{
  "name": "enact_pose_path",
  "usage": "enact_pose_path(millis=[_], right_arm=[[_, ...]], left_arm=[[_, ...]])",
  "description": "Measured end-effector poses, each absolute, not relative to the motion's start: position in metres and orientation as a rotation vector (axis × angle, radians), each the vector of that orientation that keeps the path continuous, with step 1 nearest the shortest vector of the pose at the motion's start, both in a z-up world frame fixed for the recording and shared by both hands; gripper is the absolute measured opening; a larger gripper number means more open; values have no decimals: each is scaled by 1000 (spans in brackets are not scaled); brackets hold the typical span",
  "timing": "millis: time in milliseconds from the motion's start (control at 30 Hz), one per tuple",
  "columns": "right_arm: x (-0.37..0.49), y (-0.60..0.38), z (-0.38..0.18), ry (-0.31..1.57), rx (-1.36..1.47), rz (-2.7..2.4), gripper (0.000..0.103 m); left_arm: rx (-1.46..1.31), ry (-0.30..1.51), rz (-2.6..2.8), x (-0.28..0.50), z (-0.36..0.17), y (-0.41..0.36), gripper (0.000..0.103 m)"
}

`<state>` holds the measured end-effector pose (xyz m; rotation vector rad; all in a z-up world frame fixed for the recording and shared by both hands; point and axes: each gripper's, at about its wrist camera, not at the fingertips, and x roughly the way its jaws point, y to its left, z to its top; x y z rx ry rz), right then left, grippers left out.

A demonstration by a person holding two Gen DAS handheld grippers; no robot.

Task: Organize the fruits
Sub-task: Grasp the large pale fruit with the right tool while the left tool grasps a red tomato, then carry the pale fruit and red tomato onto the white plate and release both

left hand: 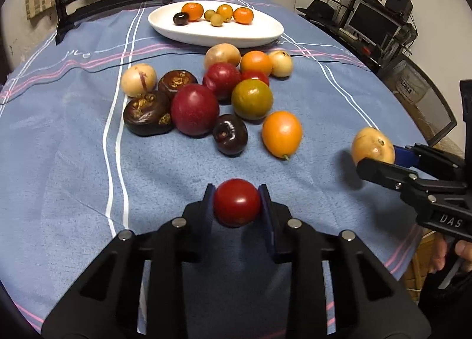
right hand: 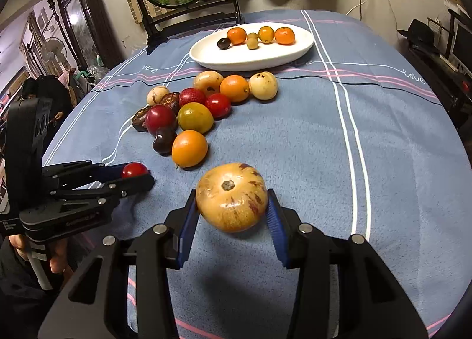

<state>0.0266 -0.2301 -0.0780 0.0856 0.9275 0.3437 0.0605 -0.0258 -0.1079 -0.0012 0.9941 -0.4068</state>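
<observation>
Now my left tool (left hand: 237, 202) is clamped on a red tomato (left hand: 237, 202), my right tool (right hand: 232, 209) on a yellow fruit (right hand: 232, 197); I'd carry both level toward the white plate (right hand: 265, 60), upper centre.

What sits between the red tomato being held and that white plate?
The loose pile of fruit on the blue cloth lies between the tomato and the plate, seen in the left wrist view.

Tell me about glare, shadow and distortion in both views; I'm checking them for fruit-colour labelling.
Left wrist view: glare spots on the held tomato and dark fruit; fisheye bends the cloth stripes; dark corners. Right wrist view: soft shadow on the cloth under the held yellow fruit; highlights on the orange fruit; the edges curve.
</observation>
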Motion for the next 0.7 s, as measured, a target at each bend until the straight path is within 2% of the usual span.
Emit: enact_pose_path(millis=[700], right_arm=[[29, -209, -62, 905, 65, 380, 45]], left_arm=[[-75, 954, -402, 55, -83, 3, 29]])
